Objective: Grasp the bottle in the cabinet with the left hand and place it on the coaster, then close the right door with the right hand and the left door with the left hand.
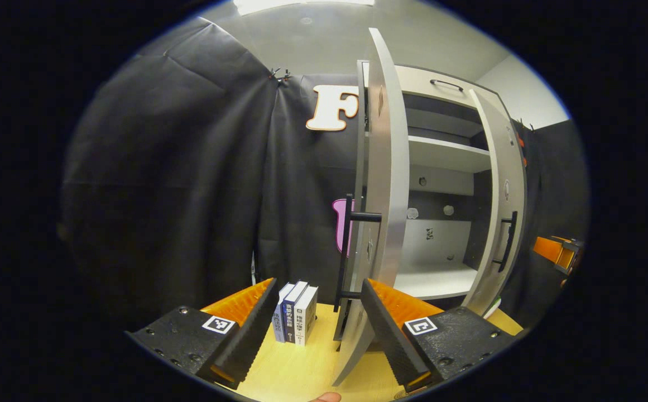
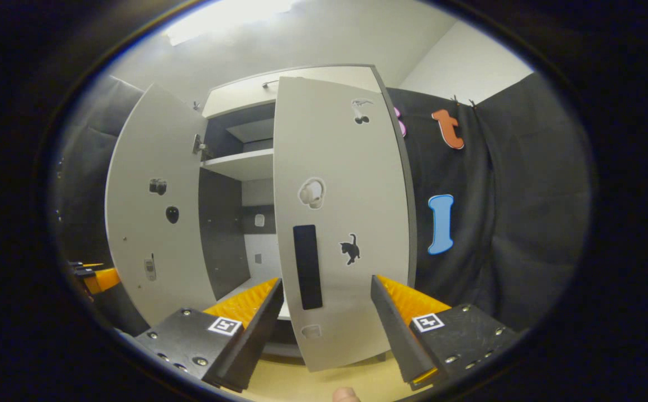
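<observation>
My left tongs (image 1: 318,321) gape empty before the pale grey left door (image 1: 384,184), its edge between them. My right tongs (image 2: 326,318) gape around the grey right door (image 2: 346,223), not touching.

Your left gripper (image 1: 319,312) faces the left door's (image 1: 385,184) edge; books (image 1: 296,312) stand just left. Open cabinet shelves (image 1: 441,279) lie beyond.

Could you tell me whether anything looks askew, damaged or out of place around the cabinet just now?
Nothing looks damaged or spilled. The tall pale-grey cabinet has both doors swung open: the left door with a black bar handle and the right door with stickers. Three upright paperback books stand tidily on the light wooden table.
</observation>
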Available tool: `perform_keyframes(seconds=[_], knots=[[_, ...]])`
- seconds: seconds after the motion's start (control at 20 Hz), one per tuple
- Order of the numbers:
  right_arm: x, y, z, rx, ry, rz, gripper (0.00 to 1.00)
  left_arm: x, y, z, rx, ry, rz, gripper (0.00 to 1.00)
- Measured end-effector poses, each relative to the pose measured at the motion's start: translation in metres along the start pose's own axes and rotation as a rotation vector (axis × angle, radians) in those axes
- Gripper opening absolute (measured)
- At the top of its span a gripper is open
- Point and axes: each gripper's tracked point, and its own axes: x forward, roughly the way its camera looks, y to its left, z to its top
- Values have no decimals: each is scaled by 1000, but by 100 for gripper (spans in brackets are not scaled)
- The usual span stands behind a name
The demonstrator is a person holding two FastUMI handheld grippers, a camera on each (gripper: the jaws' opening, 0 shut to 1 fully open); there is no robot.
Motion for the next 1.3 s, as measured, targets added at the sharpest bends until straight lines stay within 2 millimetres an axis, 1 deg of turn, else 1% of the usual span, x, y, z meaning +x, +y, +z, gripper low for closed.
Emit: perform_keyframes(seconds=[0.2,0.55,0.6,0.65,0.75,0.85,0.9,1.1,1.3], knots=[[-1,2,0,13,1,6,95,-1,-15,0,2,1,-63,94],[-3,-1,0,9,-4,-16,95,5,-52,-3,-2,2,-183,94],[-3,-2,-1,7,-3,-23,92,5,-58,-3,-10,5,-196,94],[-3,-4,-1,4,-2,-32,95,6,-63,-6,-14,11,-206,94],[-4,-5,1,7,-5,-46,95,8,-74,-5,-8,9,-230,94],[-6,-10,2,8,-7,-63,95,10,-85,-5,8,5,-254,94],[-10,-15,2,7,-7,-71,95,12,-90,-5,11,8,-261,94],[-19,-29,7,7,-21,-106,95,18,-103,-6,6,10,-283,94],[-25,-40,6,1,-19,-142,95,26,-109,-8,1,10,-284,94]])
